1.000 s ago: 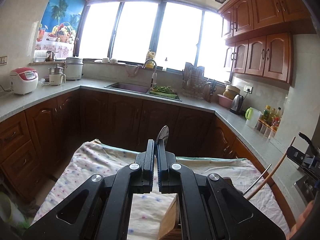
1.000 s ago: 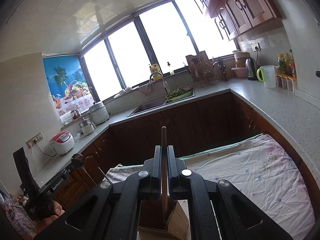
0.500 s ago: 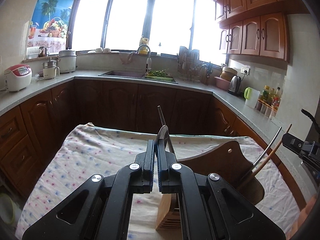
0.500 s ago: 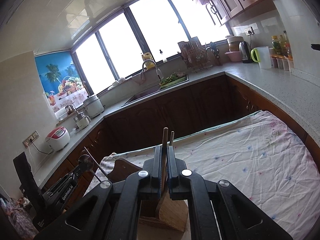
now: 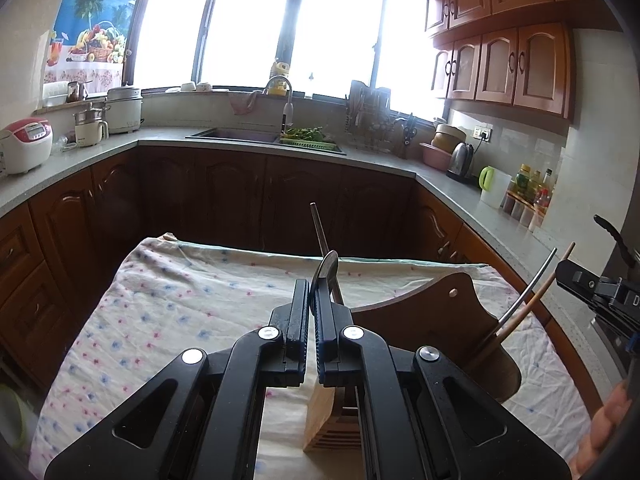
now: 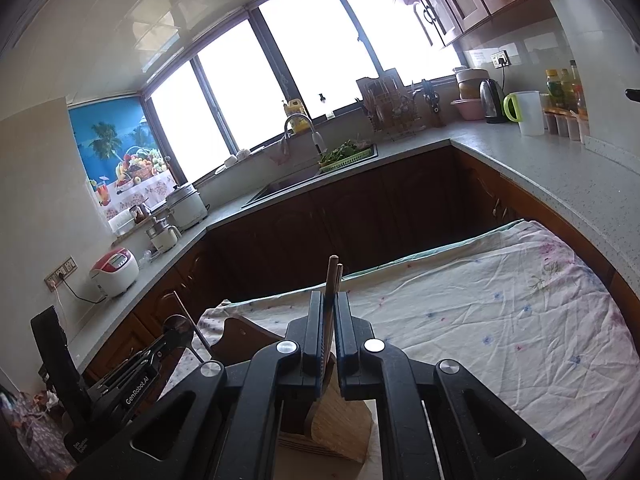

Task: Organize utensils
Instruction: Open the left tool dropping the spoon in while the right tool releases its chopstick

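My left gripper (image 5: 312, 294) is shut on a metal spoon (image 5: 329, 270), its rounded end sticking up past the fingertips above the wooden utensil holder (image 5: 432, 328). A thin metal rod (image 5: 320, 230) stands up behind it. My right gripper (image 6: 329, 304) is shut on wooden chopsticks (image 6: 333, 276) that point up, right over the same holder (image 6: 340, 432). In the left wrist view, a metal utensil (image 5: 528, 286) and a wooden chopstick (image 5: 538, 294) lean out of the holder toward the right gripper (image 5: 600, 288). The left gripper (image 6: 132, 368) shows at the lower left of the right wrist view.
The holder stands on a table with a floral cloth (image 5: 180, 300). Dark wooden cabinets and a grey countertop (image 5: 380, 160) ring the table, with a sink (image 5: 232, 135), rice cookers, a kettle (image 5: 460, 162) and bottles on it.
Both grippers have tilted downward, so the table and the wooden holder have come into view. Both stay shut on their utensils.
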Motion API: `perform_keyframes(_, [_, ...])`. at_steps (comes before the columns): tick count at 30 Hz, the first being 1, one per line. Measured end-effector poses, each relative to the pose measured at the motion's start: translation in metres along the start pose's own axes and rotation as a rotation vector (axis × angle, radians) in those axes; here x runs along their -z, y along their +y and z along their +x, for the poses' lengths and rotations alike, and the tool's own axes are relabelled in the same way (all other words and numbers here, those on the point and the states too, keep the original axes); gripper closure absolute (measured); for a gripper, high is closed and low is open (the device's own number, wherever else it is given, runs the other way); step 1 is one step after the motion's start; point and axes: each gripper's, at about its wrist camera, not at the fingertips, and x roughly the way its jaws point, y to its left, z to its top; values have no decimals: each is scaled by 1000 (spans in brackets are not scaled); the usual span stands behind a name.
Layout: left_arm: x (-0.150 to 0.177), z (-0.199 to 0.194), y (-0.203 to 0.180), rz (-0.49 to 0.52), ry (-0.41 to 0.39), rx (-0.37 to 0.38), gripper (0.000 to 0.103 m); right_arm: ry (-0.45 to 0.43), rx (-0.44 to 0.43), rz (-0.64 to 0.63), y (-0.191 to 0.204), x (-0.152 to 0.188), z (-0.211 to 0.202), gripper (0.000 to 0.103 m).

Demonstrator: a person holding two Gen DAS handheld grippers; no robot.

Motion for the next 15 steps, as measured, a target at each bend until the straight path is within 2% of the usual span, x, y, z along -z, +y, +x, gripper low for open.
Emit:
perform_keyframes(3, [0, -1, 5, -30, 2, 21, 91, 2, -7, 11, -2, 1, -1, 92])
perform_keyframes(4, [0, -2, 6, -38, 4, 21, 91, 1, -6, 18, -3, 1, -2, 90])
perform_keyframes(5, [1, -3, 7, -45, 6, 25, 91, 0, -7, 23, -4, 1, -3, 86])
perform_keyframes(6, [1, -5, 9, -52, 8, 29, 91, -1, -10, 27, -5, 1, -5, 77])
perform_keyframes(7, [2, -7, 9, -54, 7, 31, 87, -4, -11, 29, -5, 2, -7, 71])
perform_keyframes(8, [2, -10, 9, -54, 4, 28, 84, -7, -9, 28, -4, 2, -9, 60])
perform_keyframes(9, [3, -13, 9, -54, 0, 23, 77, -10, -13, 24, -4, 3, -12, 53])
perform_keyframes(10, [4, -15, 10, -54, -3, 21, 70, -12, -19, 19, -3, 4, -14, 51])
perform_keyframes(11, [5, -18, 11, -56, -5, 23, 68, -10, -22, 14, -1, 5, -16, 49])
perform_keyframes(12, [6, -21, 11, -57, -6, 24, 65, -8, -26, 11, 0, 6, -17, 42])
perform_keyframes(14, [8, -27, 14, -65, 4, 20, 48, -8, -34, 5, 3, 10, -22, 32])
perform_keyframes(15, [9, -30, 17, -75, 15, 19, 26, -8, -40, 2, 4, 11, -25, 29])
